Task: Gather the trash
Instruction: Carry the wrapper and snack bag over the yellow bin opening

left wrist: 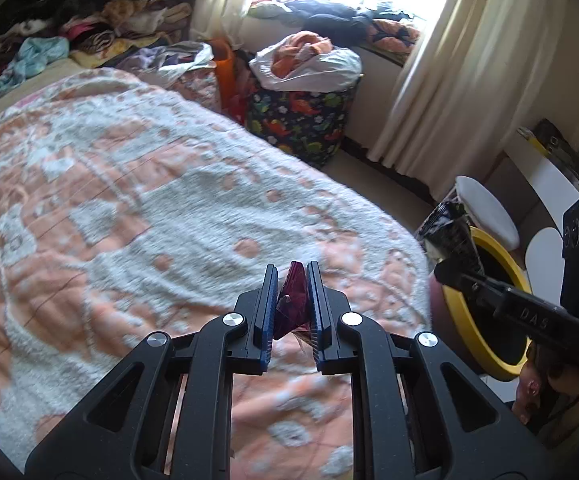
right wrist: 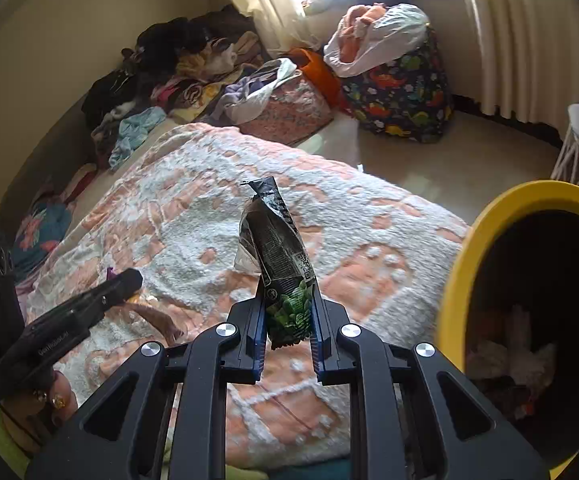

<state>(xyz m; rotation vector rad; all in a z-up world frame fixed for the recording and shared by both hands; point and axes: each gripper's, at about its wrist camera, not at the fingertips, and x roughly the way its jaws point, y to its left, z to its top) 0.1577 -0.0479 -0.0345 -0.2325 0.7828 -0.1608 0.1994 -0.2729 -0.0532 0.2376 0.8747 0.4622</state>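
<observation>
My left gripper (left wrist: 292, 280) is shut on a small dark red wrapper (left wrist: 294, 300), held above the peach and white blanket (left wrist: 149, 208). My right gripper (right wrist: 289, 300) is shut on a black and green snack bag (right wrist: 279, 252), which stands up tall between the blue pads. The yellow-rimmed bin (right wrist: 473, 240) is close at the right of the right gripper, with crumpled trash (right wrist: 509, 356) inside it. In the left wrist view the same bin (left wrist: 485, 344) sits off the bed's right edge, partly hidden by the right gripper (left wrist: 445, 270) holding the bag (left wrist: 447, 232). The left gripper (right wrist: 127, 280) shows at the lower left of the right wrist view.
Piled clothes (left wrist: 69, 32) cover the far end of the bed. A dinosaur-print hamper (left wrist: 301, 120) with a white plastic bag (left wrist: 309, 64) stands by the curtained window (left wrist: 429, 80). A white stool (left wrist: 485, 212) is beyond the bin. Bare floor (right wrist: 429, 160) lies between bed and hamper.
</observation>
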